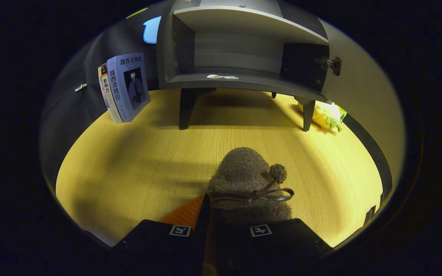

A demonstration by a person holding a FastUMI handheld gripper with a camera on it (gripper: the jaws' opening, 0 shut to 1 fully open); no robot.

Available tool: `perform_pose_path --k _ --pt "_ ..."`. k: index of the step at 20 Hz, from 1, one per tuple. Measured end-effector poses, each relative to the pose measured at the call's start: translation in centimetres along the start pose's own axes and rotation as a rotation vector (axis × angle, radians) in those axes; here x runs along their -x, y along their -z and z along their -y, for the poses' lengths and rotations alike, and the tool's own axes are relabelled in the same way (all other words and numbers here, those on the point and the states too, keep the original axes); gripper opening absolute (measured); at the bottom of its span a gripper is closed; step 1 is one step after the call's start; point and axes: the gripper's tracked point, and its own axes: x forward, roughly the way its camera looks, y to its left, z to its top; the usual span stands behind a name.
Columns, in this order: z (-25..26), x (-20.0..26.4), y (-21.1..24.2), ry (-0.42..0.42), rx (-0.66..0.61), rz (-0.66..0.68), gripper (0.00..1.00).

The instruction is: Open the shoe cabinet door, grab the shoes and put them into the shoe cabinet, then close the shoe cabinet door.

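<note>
Fuzzy brown slipper (249, 180), trimmed with a pom-pom and thin bow, is seen pinched at its heel between the fingers (209, 214), above the wooden surface (136, 165), before the open shoe cabinet (240, 57).

The shoe (248, 176) is a fuzzy grey-brown knit, its pompom the same shade, tied with a thin dark brown bow; the surface (136, 165) under it is pale yellow wood with fine grain lines; the shoe cabinet (240, 50) is dark grey outside, lighter grey on its shelf and back panel, with a small white sticker on its floor edge; the 2 books (125, 88) have light blue and cream covers; a yellow and green plush toy (326, 117) sits by the cabinet leg.
</note>
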Motion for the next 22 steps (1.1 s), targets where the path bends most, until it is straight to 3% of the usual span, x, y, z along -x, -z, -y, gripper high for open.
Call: perform_pose_path --k 4,5,8,9,15,22 --pt "0.7 -0.2 -0.2 0.002 -0.052 0.010 0.40" --pt "0.4 0.0 -0.2 -0.002 -0.052 0.007 0.20" --pt "0.2 0.9 -0.6 -0.012 -0.037 0.018 0.20" --pt "0.1 -0.4 -0.1 -0.019 -0.027 0.005 0.05" --pt "0.4 1.8 -0.8 -0.032 -0.020 -0.023 0.05" --pt "1.9 9.0 -10.6 -0.025 -0.016 0.083 0.05"
